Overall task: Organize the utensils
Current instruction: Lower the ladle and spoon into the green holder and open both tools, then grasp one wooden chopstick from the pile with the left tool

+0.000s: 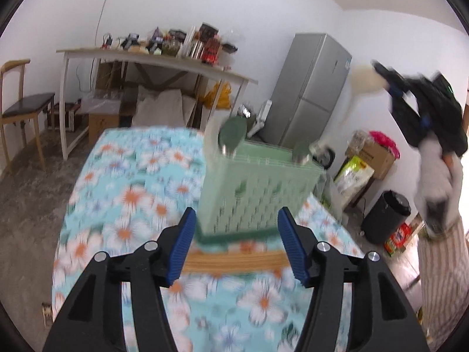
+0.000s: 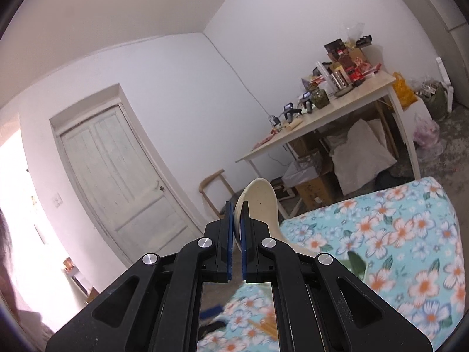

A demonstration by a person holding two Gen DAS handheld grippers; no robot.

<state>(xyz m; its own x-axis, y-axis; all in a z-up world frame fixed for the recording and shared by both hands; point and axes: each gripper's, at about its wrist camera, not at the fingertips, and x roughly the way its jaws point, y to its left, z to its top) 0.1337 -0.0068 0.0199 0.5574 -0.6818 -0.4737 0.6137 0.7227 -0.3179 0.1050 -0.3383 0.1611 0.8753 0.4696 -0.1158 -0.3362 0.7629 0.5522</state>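
A: From the left wrist camera, we see our left hand-held gripper [image 1: 234, 236] with its blue-padded jaws standing wide and nothing between them. Straight ahead of it, just beyond the fingertips, stands the pale green perforated plastic utensil holder [image 1: 258, 187] on a dark green base.

B: We agree. Under our worktop's turquoise floral cloth [image 1: 123, 193] a strip of light wooden board [image 1: 234, 259] lies between the jaws and the holder's base. Dark green utensil handles [image 1: 231, 138] rise out of the holder's far-left corner, with another blurred one at its right corner.

A: Farther right and above, our right hand-held gripper [image 1: 381, 72] is in the air, a cream-coloured rounded spoon head [image 1: 365, 79] sticking out past it, well apart from the holder.

B: The right wrist camera confirms it: our right hand-held gripper [image 2: 237, 220] is clamped narrow on the cream plastic spoon [image 2: 261, 202], whose bowl stands up beyond the fingertips and leans right.

A: Below and right of that gripper lies the floral-covered worktop [image 2: 395, 234]. A dark green leaf-shaped item is blurred there; we cannot tell what it is.
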